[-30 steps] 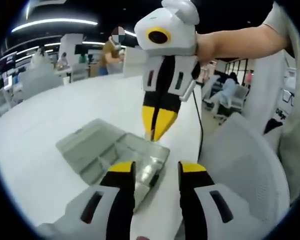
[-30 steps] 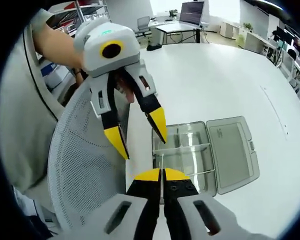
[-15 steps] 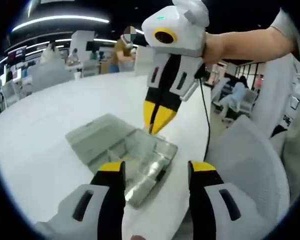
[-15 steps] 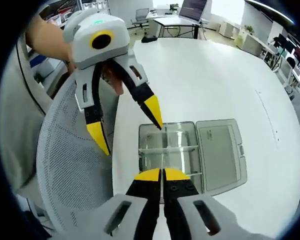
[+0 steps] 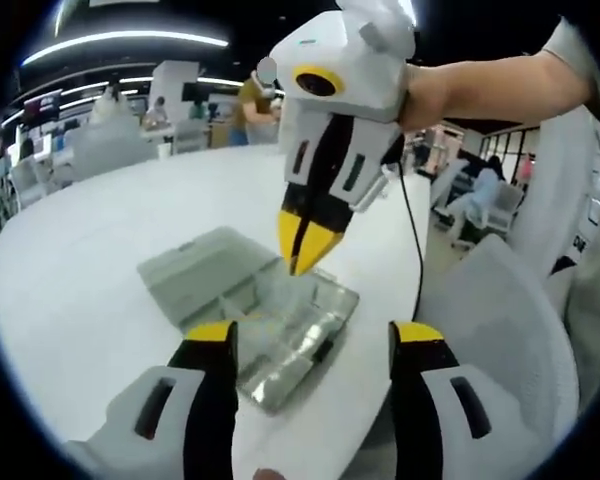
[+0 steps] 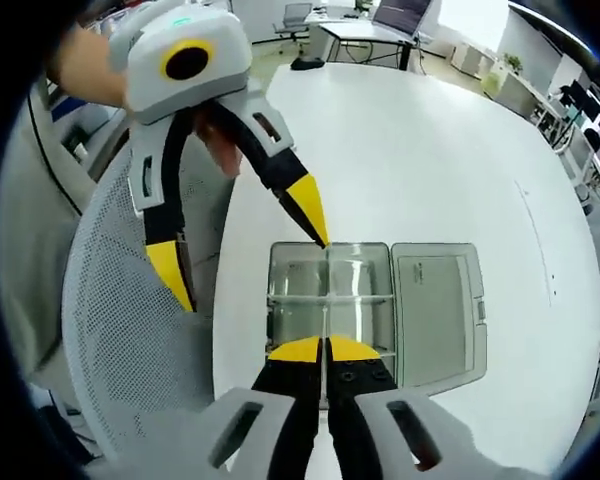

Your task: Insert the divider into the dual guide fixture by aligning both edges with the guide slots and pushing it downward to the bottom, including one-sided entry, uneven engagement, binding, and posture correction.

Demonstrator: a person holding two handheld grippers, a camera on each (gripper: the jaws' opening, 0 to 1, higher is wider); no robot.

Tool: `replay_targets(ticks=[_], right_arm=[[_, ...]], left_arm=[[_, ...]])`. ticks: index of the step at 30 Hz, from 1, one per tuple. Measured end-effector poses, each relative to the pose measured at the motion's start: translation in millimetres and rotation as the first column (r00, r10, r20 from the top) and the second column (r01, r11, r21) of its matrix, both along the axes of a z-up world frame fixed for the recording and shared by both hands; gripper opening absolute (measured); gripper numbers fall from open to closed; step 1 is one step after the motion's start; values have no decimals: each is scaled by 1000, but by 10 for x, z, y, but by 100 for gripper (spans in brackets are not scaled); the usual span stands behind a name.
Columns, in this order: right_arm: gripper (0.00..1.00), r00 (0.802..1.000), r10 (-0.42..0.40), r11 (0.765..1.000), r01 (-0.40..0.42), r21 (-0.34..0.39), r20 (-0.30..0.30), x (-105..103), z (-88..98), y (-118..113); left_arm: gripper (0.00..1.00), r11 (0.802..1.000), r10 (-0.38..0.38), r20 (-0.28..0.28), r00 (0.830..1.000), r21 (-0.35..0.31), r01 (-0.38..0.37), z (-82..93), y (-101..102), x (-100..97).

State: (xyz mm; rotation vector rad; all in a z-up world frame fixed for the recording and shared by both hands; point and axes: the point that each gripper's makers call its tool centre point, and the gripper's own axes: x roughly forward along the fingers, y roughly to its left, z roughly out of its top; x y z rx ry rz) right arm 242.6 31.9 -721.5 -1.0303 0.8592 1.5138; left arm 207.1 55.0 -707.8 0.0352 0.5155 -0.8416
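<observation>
Nearest us, our right gripper [image 6: 325,350] pinches one thin clear divider [image 6: 324,322] above the single open box [image 6: 330,300] on the bench [image 6: 430,160]. We judge this the alignment step: both edges must meet the slots next. Farther off, our left gripper [image 6: 242,250] hovers, fingers wide.
</observation>
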Motion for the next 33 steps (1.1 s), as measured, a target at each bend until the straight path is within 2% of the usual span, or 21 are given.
replay_targets(ticks=[15, 33], right_arm=[[0, 999, 44, 999, -44, -18, 11, -23, -68, 101], [0, 1000, 29, 999, -29, -38, 1, 25, -129, 79]], left_arm=[[63, 999, 36, -14, 999, -8, -36, -13, 48, -53], [62, 999, 39, -22, 999, -18, -40, -3, 68, -24]])
